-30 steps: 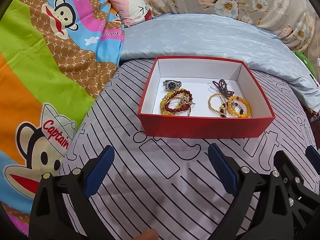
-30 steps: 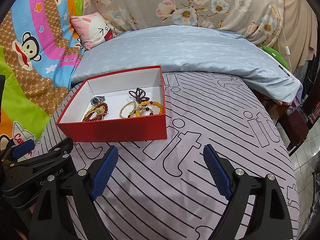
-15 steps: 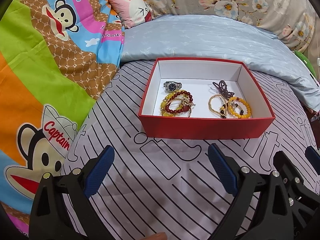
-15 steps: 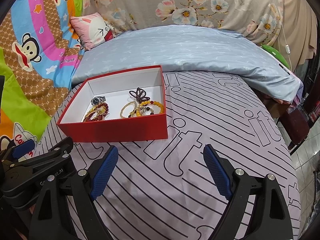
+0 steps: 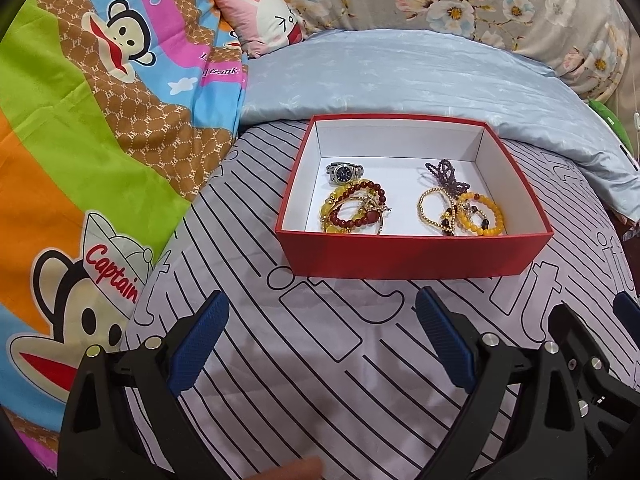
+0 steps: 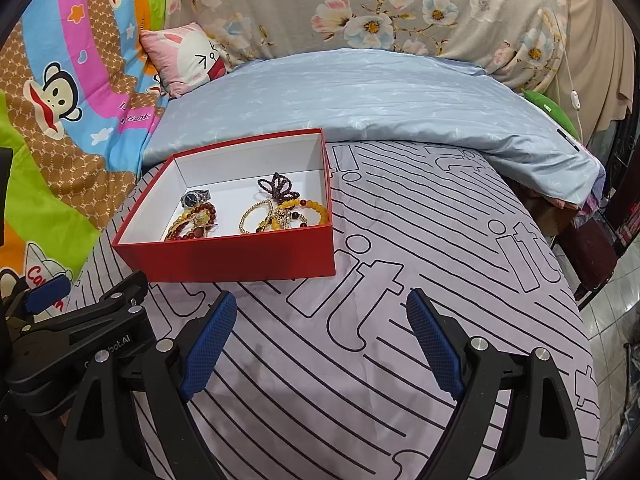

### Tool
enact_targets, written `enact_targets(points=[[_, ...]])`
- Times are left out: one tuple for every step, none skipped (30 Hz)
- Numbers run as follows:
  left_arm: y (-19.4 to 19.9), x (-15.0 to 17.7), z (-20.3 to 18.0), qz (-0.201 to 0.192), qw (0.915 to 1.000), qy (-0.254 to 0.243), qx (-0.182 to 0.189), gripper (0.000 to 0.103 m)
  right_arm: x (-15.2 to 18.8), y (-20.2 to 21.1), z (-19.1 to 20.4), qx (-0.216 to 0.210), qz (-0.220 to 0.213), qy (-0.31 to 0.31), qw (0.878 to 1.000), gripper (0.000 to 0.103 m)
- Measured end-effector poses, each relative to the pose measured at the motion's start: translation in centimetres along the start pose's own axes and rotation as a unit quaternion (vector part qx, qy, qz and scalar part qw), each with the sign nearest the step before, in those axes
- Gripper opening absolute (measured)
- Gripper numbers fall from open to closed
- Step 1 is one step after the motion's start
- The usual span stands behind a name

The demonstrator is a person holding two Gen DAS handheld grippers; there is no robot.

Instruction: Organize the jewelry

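- Left gripper (image 5: 322, 344) and right gripper (image 6: 320, 344): jaws spread wide, nothing held, above the striped sheet (image 6: 400, 360).
- Red box (image 5: 412, 256) ahead, long axis lying crosswise in the left view; jewelry (image 5: 352, 208) is seen inside.
- Box is framed slightly lower than 0.5 s ago.

Watch (image 5: 345, 172) behind bracelets (image 5: 354, 210) in box (image 5: 412, 256).

We are holding the right gripper (image 6: 320, 340) above the striped sheet (image 6: 400, 280), its blue-padded jaws standing wide apart with nothing between them. Ahead and to the left, the red box (image 6: 240, 256) is sitting on the sheet, holding a watch (image 6: 195, 198), dark purple beads (image 6: 278, 187) and tangled red and yellow bracelets (image 6: 192, 224). The left gripper (image 6: 52, 300) is showing at the left edge.
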State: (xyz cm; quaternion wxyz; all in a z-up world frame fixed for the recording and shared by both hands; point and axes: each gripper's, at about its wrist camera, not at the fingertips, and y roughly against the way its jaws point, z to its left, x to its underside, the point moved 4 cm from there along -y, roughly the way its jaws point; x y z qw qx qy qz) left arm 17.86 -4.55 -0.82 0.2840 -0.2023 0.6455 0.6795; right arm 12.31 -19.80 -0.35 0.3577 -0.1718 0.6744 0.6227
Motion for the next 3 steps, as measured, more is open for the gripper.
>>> enact_targets(points=[[-0.02, -0.01, 0.0, 0.0, 1.0, -0.001, 0.0, 0.091, -0.01, -0.02, -0.04, 0.0, -0.001, 0.001, 1.0, 0.085], [-0.02, 0.03, -0.04, 0.0, 1.0, -0.001, 0.001, 0.091, -0.03, -0.07, -0.18, 0.001, -0.001, 0.002, 1.0, 0.085], [-0.04, 0.08, -0.08, 0.002, 1.0, 0.0, 0.0, 0.091, -0.04, -0.1, -0.12, 0.002, -0.001, 0.003, 1.0, 0.085]])
